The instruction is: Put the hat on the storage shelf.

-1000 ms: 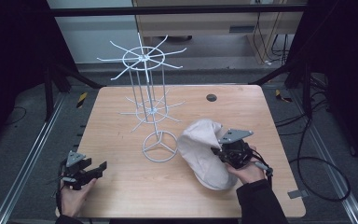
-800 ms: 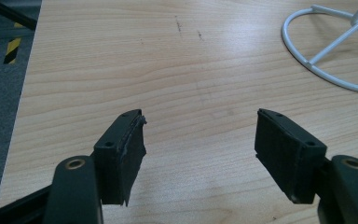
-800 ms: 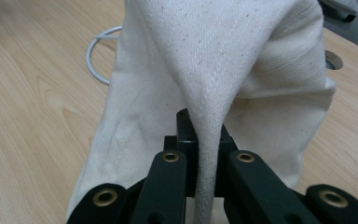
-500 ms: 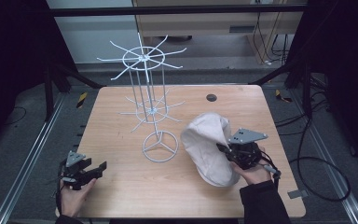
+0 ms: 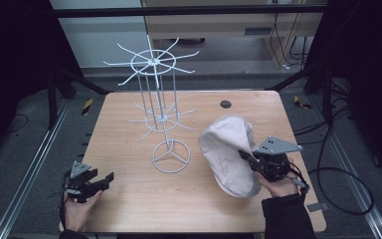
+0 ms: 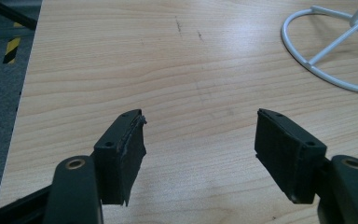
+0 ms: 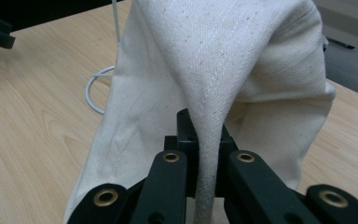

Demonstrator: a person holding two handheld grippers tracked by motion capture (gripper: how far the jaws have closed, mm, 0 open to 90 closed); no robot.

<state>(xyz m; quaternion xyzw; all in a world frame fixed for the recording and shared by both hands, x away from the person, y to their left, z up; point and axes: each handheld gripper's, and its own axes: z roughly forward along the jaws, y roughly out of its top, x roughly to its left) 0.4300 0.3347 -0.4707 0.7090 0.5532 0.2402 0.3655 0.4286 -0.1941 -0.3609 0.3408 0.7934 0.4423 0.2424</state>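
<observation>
High view: right claw (image 5: 246, 157) pinches the cream cloth (image 5: 229, 149) — lifted, seemingly; left claw (image 5: 107, 178) gapes, empty.

matt woven cloth hat (image 5: 229, 154), white wire rack (image 5: 161, 119), wood-grain table (image 5: 139, 199)

The wire rack (image 5: 161, 117) blocks mid-table; bare table (image 5: 144, 199) lies open before it.

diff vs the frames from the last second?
The right gripper, shut on a fold of the cream cloth cap, has drawn it toward the table's right edge and raised it, so the cap stands taller. The left gripper stays open at the near left corner; the white wire rack is unmoved.
</observation>
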